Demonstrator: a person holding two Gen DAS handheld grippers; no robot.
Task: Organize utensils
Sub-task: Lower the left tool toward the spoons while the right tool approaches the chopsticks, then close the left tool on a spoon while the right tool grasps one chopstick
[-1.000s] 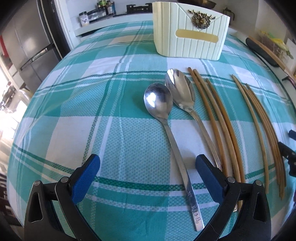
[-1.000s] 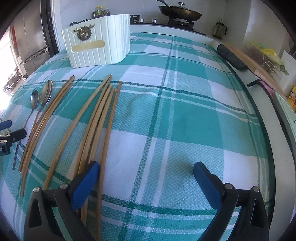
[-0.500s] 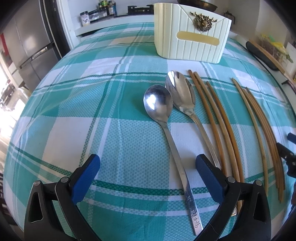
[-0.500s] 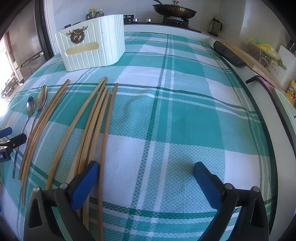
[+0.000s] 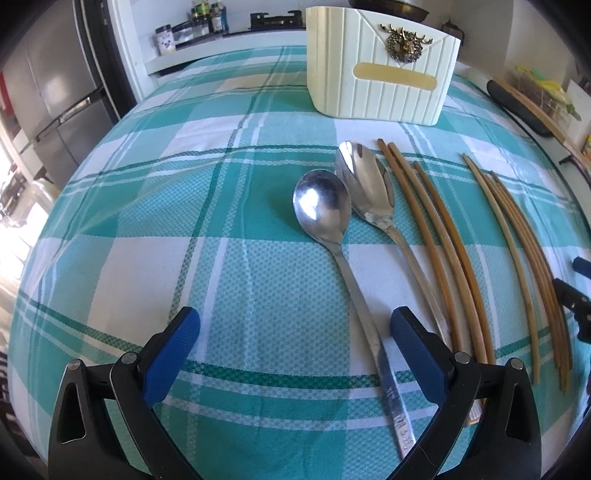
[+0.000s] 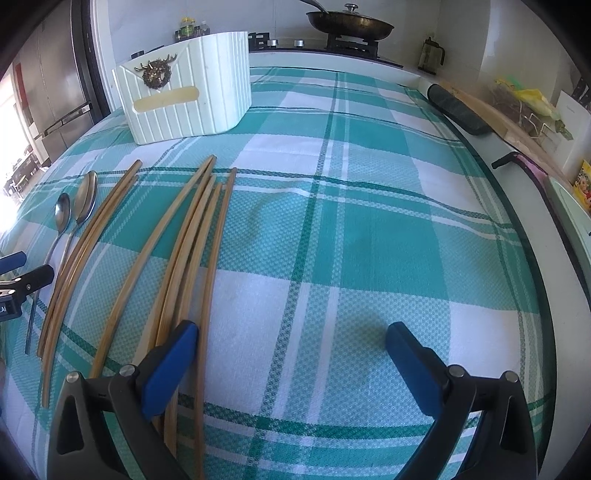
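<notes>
Two steel spoons (image 5: 325,218) (image 5: 369,188) lie side by side on the teal checked tablecloth (image 5: 207,229), bowls pointing away. Right of them lie several bamboo chopsticks in two bundles (image 5: 439,240) (image 5: 528,254). A cream ribbed utensil holder (image 5: 380,62) with a brass stag emblem stands at the far end. My left gripper (image 5: 295,332) is open, low over the cloth, with the nearer spoon's handle (image 5: 373,343) between its fingers, untouched. My right gripper (image 6: 291,343) is open; its left finger (image 6: 173,354) hovers over the right chopstick bundle (image 6: 192,236). The spoons (image 6: 74,206) and holder (image 6: 184,99) show at left.
A fridge (image 5: 55,85) stands at the left. Behind the table a counter carries spice jars (image 5: 199,22) and a stove with a lidded pan (image 6: 347,22). A dark rolled item (image 6: 458,110) and a wooden board lie along the right edge.
Both grippers have moved slightly forward over the table; the holder and utensils look a little closer. Nothing has been taken hold of.
</notes>
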